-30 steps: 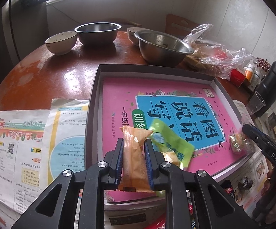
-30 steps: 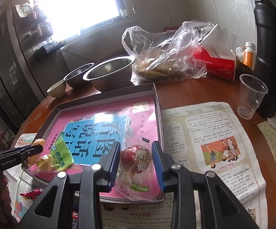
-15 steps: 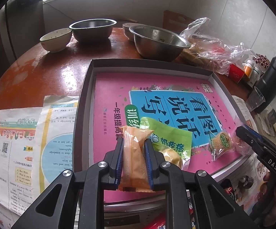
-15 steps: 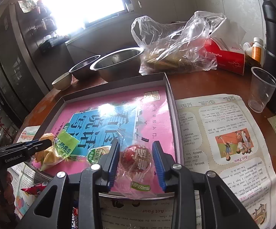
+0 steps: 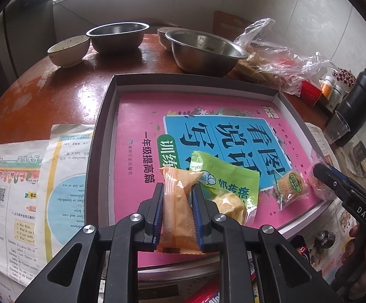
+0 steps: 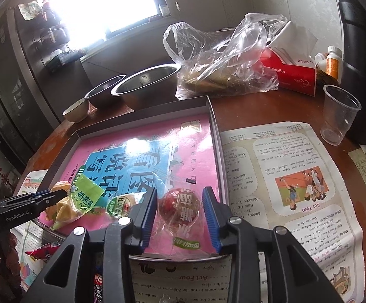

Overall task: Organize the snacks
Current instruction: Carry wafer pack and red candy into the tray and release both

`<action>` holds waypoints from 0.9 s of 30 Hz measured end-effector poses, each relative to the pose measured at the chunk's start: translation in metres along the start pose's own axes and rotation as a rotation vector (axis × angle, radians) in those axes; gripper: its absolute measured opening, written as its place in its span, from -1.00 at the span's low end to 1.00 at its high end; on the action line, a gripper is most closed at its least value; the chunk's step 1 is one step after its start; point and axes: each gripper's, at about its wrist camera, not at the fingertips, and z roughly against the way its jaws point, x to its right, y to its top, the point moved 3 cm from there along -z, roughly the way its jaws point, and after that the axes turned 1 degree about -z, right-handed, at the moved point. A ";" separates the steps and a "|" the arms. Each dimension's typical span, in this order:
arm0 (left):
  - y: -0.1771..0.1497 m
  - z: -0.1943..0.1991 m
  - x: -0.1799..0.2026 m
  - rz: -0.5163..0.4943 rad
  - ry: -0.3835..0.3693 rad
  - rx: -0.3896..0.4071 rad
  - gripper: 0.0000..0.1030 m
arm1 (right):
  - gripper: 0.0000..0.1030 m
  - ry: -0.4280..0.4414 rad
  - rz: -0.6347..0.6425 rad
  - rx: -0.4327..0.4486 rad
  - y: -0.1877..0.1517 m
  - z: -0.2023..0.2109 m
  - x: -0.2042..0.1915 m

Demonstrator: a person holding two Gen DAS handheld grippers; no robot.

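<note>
My left gripper [image 5: 176, 192] is shut on an orange snack packet [image 5: 176, 209] over the near edge of the grey tray [image 5: 107, 106], which has a pink book as its floor. A green milk-snack packet [image 5: 223, 179] and a small clear-wrapped biscuit [image 5: 290, 184] lie in the tray beside it. My right gripper [image 6: 179, 199] is open around a red candy ball in clear wrap [image 6: 179, 208] that rests at the tray's [image 6: 214, 126] near right corner. The green packet [image 6: 87, 195] and biscuit [image 6: 123, 203] also show in the right wrist view.
Two steel bowls [image 5: 203, 50] [image 5: 117, 35] and a white bowl [image 5: 68, 50] stand behind the tray. A plastic bag [image 6: 221, 58], red tissue box [image 6: 294, 73], clear cup [image 6: 339, 113] and black flask [image 5: 357, 98] are at the right. Newspaper sheets [image 6: 289, 176] [image 5: 31, 176] flank the tray.
My right gripper has opened wider around the red candy, which now rests in the tray. The biscuit has come to lie in the tray. My left gripper has moved further over the tray with the orange packet.
</note>
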 end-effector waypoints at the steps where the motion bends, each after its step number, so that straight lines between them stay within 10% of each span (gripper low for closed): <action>1: 0.000 0.000 0.000 0.000 0.000 0.000 -0.56 | -0.28 0.001 -0.002 0.000 0.000 0.000 0.000; 27: -0.007 0.025 -0.007 0.010 0.020 0.037 0.03 | -0.10 0.003 0.001 0.016 -0.002 0.015 -0.002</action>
